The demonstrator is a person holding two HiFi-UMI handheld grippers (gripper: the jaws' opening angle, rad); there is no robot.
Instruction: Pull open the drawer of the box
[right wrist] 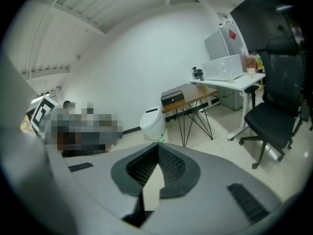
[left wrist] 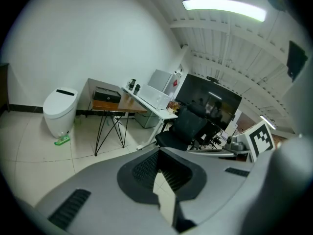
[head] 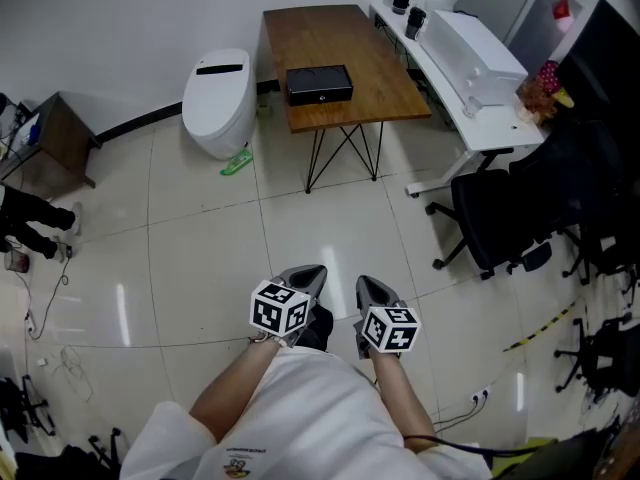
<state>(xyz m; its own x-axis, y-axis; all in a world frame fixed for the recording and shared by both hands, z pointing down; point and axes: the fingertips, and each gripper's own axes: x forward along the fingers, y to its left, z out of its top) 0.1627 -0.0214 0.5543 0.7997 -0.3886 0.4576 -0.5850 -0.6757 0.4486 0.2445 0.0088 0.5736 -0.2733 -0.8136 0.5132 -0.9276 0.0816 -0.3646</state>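
Left tongs [head: 310, 273] and right tongs [head: 368, 283] hang clenched and empty by the person's waist in the head view. The black box [head: 319, 84] sits well apart on a wooden surface [head: 340, 38]. Left gripper view: tips together, box distant. Right gripper view: likewise. Best to step close, face the drawer [head: 320, 94], then release one pair.

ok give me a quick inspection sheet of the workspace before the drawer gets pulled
surface: wooden table, bare apart from the box
job's things: black box on the table, drawer looks shut, untouched
clutter: green item on the floor beside the white toilet
grippers: left gripper and right gripper both shut, empty, close to the person, far from the table
cables: loose cables on the floor at left
surroundings: white desk, black office chair
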